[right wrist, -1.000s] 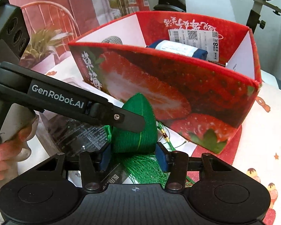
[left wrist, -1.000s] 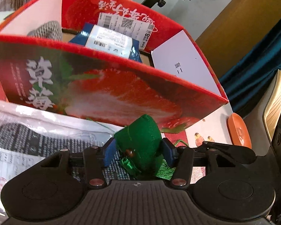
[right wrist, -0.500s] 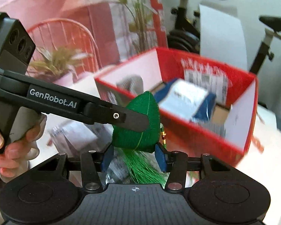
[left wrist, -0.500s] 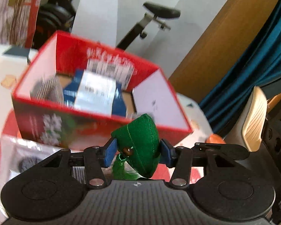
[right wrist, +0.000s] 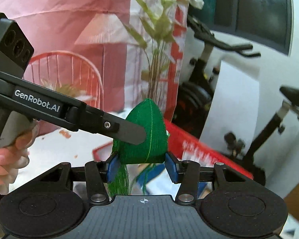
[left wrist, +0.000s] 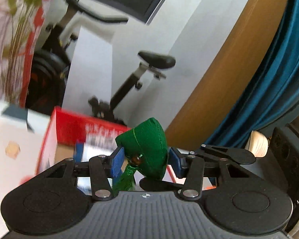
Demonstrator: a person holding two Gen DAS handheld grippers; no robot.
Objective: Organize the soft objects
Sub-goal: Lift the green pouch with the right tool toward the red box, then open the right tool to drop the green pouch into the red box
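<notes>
Green pouch (left wrist: 147, 149): soft stuffed cone with a stitched seam, a brown bead and a green tassel (left wrist: 125, 179) hanging below; in the air, near and above the red box, not yet inside.
Grip, left gripper (left wrist: 145, 160): blue pads either side of the pouch, pressing its flanks; jaws have just been closing a little on it.
Grip, right gripper (right wrist: 142, 165): blue pads clamped on the pouch's base edges; in this view one left finger (right wrist: 129, 130) lies flat against the pouch's side.
Hold overall: both pairs of fingers closed on the same pouch from different sides.
Red box (left wrist: 73, 127): open-topped carton on the worktop (left wrist: 12, 153), printed label on its far inner wall, a blue-and-white packet (left wrist: 83, 151) already inside; blurred.
Hand (right wrist: 8, 155): wrapped round the left gripper's handle at the edge of the right view.
Stage: judged to be carrying toward the box, drop still ahead.
Risk, tug: two grips on one soft thing could pull against each other and slip it out or strain the seam.
Risk, tassel: loose threads could catch on a finger joint or the box rim.
Risk, release: one pair letting go late could swing the pouch outside the rim.
</notes>
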